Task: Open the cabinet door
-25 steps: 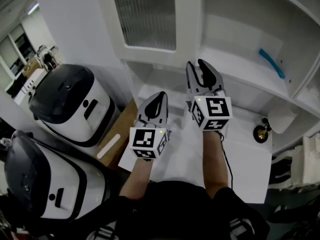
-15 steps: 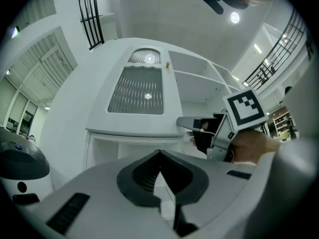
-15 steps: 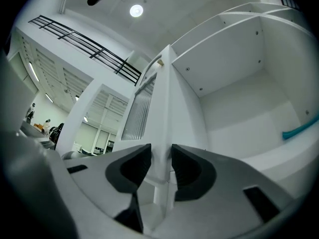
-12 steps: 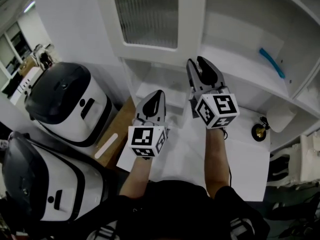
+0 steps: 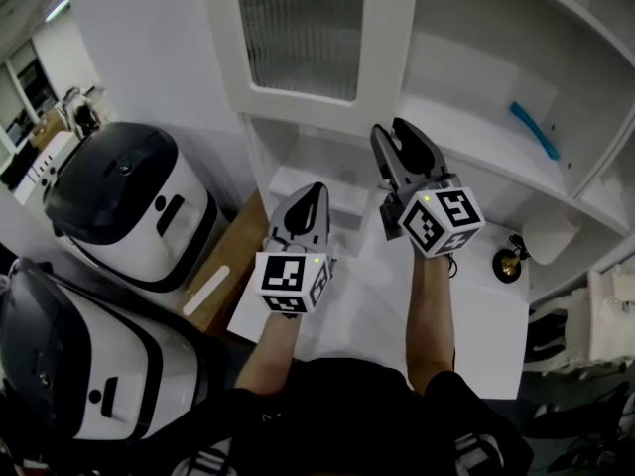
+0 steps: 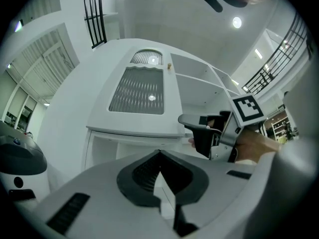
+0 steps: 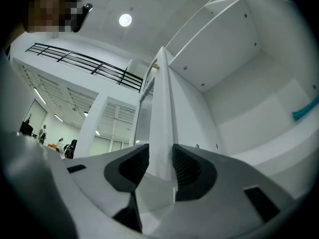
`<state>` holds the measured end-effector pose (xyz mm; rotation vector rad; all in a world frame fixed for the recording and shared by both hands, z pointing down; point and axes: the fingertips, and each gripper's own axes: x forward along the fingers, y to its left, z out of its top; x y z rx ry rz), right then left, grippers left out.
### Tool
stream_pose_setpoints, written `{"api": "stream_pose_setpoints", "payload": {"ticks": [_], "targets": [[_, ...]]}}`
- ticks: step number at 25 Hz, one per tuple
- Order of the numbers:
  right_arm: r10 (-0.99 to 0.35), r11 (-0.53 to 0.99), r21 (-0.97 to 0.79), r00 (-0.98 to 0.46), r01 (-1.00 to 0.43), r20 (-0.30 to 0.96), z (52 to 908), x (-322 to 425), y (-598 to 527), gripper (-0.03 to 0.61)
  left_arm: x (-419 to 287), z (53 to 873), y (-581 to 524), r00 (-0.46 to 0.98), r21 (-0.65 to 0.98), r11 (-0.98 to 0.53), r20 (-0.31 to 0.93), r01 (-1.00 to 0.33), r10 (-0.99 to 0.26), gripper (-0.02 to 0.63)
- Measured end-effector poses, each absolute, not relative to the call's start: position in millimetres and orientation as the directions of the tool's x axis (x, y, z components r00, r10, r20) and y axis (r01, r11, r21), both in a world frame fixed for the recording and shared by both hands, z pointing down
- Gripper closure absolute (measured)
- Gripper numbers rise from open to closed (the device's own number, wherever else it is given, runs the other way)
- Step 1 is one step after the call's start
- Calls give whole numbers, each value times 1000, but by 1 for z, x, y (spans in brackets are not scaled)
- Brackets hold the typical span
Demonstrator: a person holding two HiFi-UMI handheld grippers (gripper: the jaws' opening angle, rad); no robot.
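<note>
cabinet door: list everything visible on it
The cabinet door is white, with a smooth, painted-looking frame around a ribbed translucent glass panel. It is upright and swung open, so the shelves beside it are exposed. Its free edge stands between the jaws of the right gripper, which have just been opening. Nothing else touches it.

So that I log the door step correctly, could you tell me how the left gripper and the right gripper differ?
The left gripper has its jaws together and empty; the right gripper has its jaws apart, just opened further, with the edge of the cabinet door between them. The left gripper stops short of the door; the right gripper reaches it. Both point forward and slightly upward.
</note>
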<state>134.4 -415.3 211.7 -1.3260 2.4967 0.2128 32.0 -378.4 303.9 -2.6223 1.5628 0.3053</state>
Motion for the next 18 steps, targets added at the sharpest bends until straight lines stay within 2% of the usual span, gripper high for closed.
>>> {"api": "stream_pose_setpoints", "payload": {"ticks": [3,18], "targets": [[-762,580,1,-542,-815,-355,212,132,-401,454,34,303,-375,472,36,-489,-213,-871,-856,603],[-740,596,-19,-540,-803,-401,211,108,-349,463,19,306,-330,482,13,-494,-200,-869,-853,603]]}}
